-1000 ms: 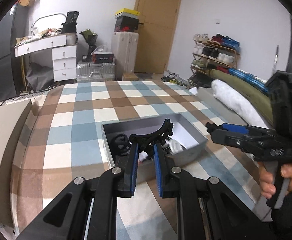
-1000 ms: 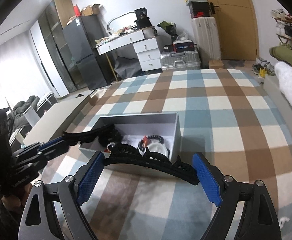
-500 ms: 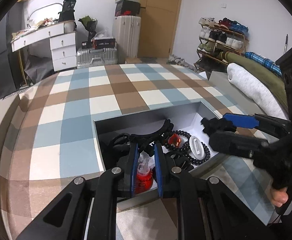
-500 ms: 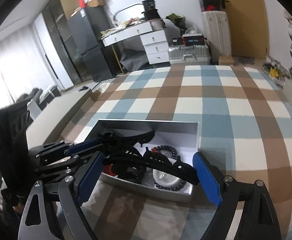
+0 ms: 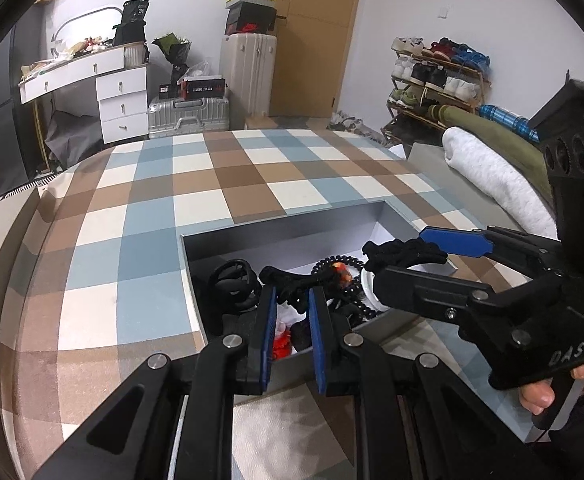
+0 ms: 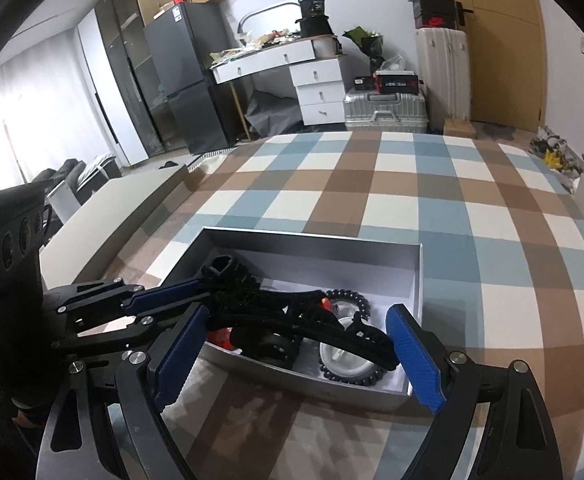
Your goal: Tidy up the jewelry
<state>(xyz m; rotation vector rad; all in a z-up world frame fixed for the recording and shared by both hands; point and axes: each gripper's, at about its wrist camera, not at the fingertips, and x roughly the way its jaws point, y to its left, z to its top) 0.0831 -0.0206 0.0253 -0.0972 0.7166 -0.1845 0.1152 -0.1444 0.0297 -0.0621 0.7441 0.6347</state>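
Whereas a second ago the black headband (image 6: 292,322) was carried above the near wall of the grey box (image 6: 417,276) on the checked tablecloth (image 6: 451,208), it has now been brought down over the jewellery heaped inside. The right gripper (image 6: 295,350) has been kept spread wide, its blue pads pressing outward-set ends of the band, so that the band is spanned between them end to end. The left gripper (image 5: 292,320) has been kept nearly closed, with the twisted part of the headband (image 5: 292,282) passing between its fingertips; whether that part is truly pinched cannot be told, since a narrow gap is seen between the pads.

Over the last second both tools have been lowered and advanced, and more of the box interior has been exposed: a black beaded bracelet (image 6: 351,300) around a white round item (image 6: 343,356), a black ring-shaped piece (image 5: 232,280) by the left wall, and something red (image 5: 282,346) near the front.

The headband is judged to be nearly placed, hanging just above the other pieces and not yet let go. A release by both tools would be called for next. The band might spring when its ends are freed, and the bracelet beneath could be disturbed.
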